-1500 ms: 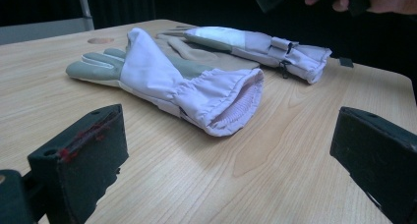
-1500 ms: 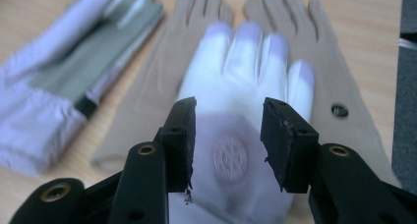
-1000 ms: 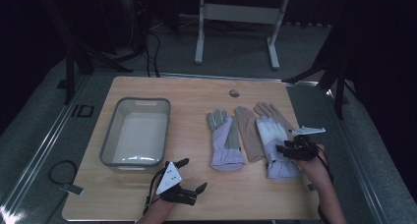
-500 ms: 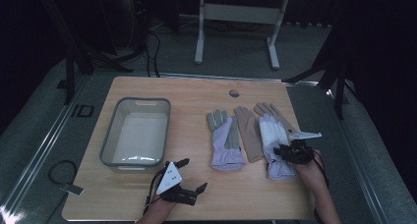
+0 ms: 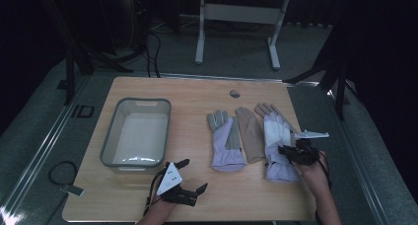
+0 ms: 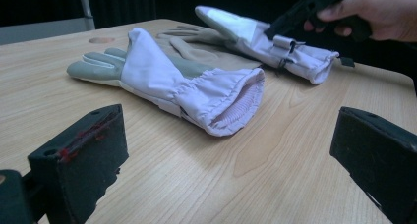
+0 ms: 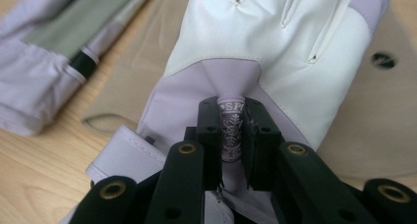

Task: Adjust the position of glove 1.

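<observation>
Three gloves lie right of the one tub (image 5: pixel 136 136). The right tongs (image 7: pixel 231 135), jaws just closing, pinch the right glove (image 5: pixel 277 145), its label partly hidden. The left tongs (image 5: pixel 190 178) stand spread.

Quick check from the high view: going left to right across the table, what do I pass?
Grey bin → left gripper → lavender glove with grey fingers → tan glove → white-and-lavender glove → right gripper, pinching that last glove.
</observation>
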A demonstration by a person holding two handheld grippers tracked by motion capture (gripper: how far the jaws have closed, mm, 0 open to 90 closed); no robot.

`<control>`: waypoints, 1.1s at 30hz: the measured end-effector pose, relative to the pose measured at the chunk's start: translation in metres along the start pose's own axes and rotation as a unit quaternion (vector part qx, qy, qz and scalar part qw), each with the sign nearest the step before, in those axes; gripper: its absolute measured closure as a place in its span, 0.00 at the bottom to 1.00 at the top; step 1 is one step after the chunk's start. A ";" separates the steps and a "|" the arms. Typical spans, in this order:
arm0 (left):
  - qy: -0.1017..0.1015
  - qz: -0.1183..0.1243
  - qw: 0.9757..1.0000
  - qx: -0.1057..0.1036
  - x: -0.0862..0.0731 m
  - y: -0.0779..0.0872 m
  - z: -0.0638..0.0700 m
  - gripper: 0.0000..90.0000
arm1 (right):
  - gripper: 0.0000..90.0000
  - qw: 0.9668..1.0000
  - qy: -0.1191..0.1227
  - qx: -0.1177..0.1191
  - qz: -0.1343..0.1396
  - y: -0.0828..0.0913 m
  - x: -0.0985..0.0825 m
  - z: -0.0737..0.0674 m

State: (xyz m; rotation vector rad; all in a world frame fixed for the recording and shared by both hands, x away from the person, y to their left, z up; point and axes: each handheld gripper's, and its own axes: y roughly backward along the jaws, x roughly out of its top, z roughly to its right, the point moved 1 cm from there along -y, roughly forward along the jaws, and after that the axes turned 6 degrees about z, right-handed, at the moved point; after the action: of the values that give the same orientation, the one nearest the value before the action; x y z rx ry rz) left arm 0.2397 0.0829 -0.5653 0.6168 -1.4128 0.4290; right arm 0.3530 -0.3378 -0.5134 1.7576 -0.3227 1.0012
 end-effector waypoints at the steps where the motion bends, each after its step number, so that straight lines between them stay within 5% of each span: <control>1: 0.000 0.000 1.000 0.000 0.000 0.000 0.000 0.01 | 0.89 1.000 -0.001 0.004 0.004 0.004 0.003 0.000; 11: 0.001 0.000 1.000 0.000 0.000 0.000 0.000 0.01 | 0.89 0.999 0.001 0.003 0.046 0.040 0.045 -0.004; 18: -0.001 0.000 1.000 0.001 0.000 0.000 0.000 0.01 | 0.89 0.998 0.009 0.004 0.069 0.050 0.074 -0.019; 33: -0.003 0.000 1.000 0.000 0.000 0.000 0.000 0.01 | 0.89 0.996 0.031 0.051 0.060 0.024 0.105 -0.079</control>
State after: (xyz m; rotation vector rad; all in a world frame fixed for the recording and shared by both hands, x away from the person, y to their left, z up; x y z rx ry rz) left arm 0.2394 0.0826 -0.5653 0.6177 -1.4178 0.4273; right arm 0.3654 -0.2536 -0.4101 1.8118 -0.3464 1.1743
